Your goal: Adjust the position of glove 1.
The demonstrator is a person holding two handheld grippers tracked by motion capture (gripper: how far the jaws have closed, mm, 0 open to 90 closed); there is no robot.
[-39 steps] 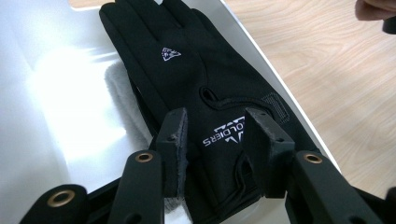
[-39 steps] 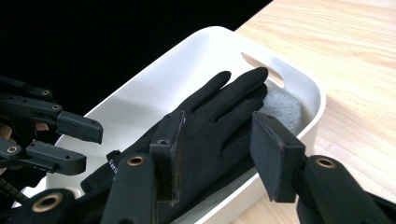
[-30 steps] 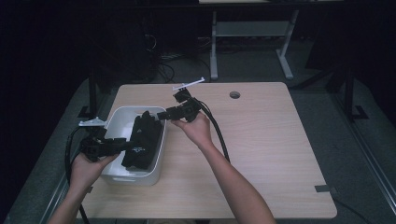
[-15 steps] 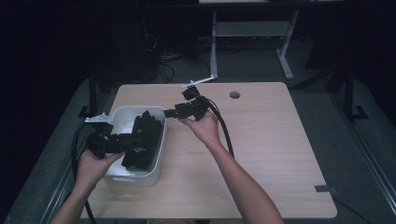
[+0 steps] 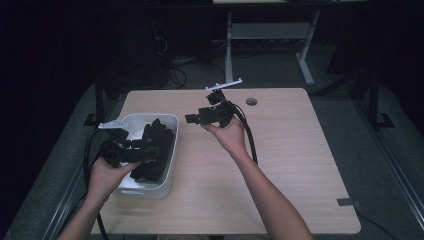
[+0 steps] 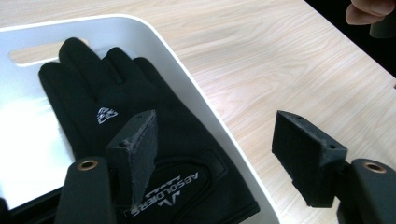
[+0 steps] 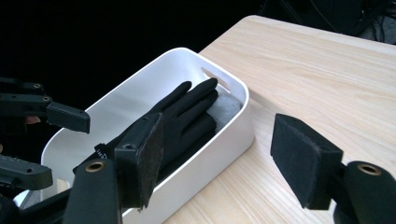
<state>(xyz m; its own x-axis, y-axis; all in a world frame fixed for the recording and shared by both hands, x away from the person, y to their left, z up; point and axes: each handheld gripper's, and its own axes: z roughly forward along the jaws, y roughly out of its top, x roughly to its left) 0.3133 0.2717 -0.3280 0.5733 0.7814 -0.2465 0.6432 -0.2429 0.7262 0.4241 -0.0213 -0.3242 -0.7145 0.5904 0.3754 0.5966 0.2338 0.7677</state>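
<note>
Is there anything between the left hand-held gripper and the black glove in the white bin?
Nothing visible. The left hand-held gripper, jaws just opened and empty, hangs over the glove in the white bin.

You see: glove – matt black cloth, soft knit, printed white logo | bin – smooth white plastic, slight sheen | table – pale wood-grain top, smooth, matt | left gripper pads – rough dark foam-like facing, matt black arms, brass-coloured rivets | right gripper – same finish
</note>
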